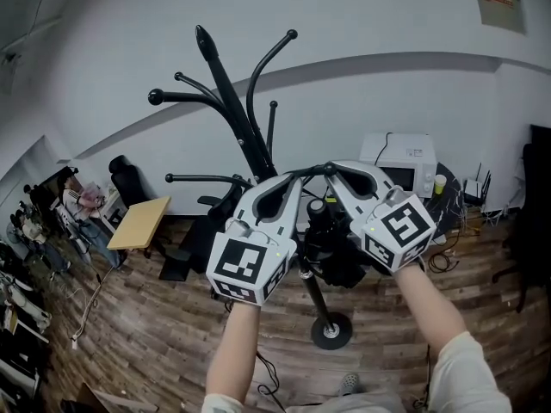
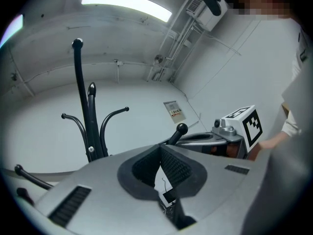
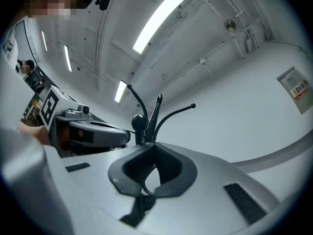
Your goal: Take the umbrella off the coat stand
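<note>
Closest to me, my left hand-held gripper point(image 1: 298, 179) and right hand-held gripper point(image 1: 331, 171) are pinched shut at centre frame, each apparently on the cord loop point(image 3: 143, 186) hanging the black umbrella point(image 1: 337, 261) just below from a ball-tipped hook point(image 3: 138, 121) of the coat stand point(image 1: 225, 93), ready to lift it free.

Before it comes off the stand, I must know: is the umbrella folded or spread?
Folded: the umbrella is a compact black bundle, with no canopy spread, by the coat stand.
</note>
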The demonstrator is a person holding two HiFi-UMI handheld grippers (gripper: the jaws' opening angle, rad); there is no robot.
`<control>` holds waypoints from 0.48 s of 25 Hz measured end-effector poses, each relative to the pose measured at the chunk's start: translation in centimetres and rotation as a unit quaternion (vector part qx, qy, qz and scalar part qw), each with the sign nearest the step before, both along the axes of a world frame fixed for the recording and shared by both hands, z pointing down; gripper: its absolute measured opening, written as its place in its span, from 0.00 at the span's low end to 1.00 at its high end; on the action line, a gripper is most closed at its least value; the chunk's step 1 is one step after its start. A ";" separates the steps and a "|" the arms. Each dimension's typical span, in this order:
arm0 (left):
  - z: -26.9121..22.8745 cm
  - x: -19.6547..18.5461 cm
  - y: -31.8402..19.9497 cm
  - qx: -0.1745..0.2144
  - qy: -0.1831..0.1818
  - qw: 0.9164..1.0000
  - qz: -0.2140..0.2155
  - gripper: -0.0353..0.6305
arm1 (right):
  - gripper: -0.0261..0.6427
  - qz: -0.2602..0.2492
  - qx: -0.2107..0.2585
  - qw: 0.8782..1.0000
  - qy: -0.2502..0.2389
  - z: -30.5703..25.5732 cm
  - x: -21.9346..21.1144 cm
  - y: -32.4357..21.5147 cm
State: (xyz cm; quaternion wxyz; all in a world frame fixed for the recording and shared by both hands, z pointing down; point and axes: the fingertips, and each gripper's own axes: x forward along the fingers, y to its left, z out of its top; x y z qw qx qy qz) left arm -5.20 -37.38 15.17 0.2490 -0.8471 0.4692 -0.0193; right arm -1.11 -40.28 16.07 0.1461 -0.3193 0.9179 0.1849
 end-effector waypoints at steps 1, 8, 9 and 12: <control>-0.1 0.2 0.2 0.006 -0.010 1.000 -0.006 0.09 | 0.05 0.002 0.001 1.000 0.000 0.0 0.1 0.1; -1.2 0.7 0.9 0.042 -0.055 0.997 -0.032 0.09 | 0.05 0.023 0.021 0.999 0.013 -1.3 0.4 0.6; -1.3 0.7 1.0 0.043 -0.055 0.997 -0.031 0.09 | 0.05 0.023 0.019 0.999 0.012 -1.3 0.5 0.6; -1.5 0.9 0.9 0.041 -0.055 0.997 -0.028 0.09 | 0.05 0.028 0.018 0.999 0.009 -1.4 0.8 0.7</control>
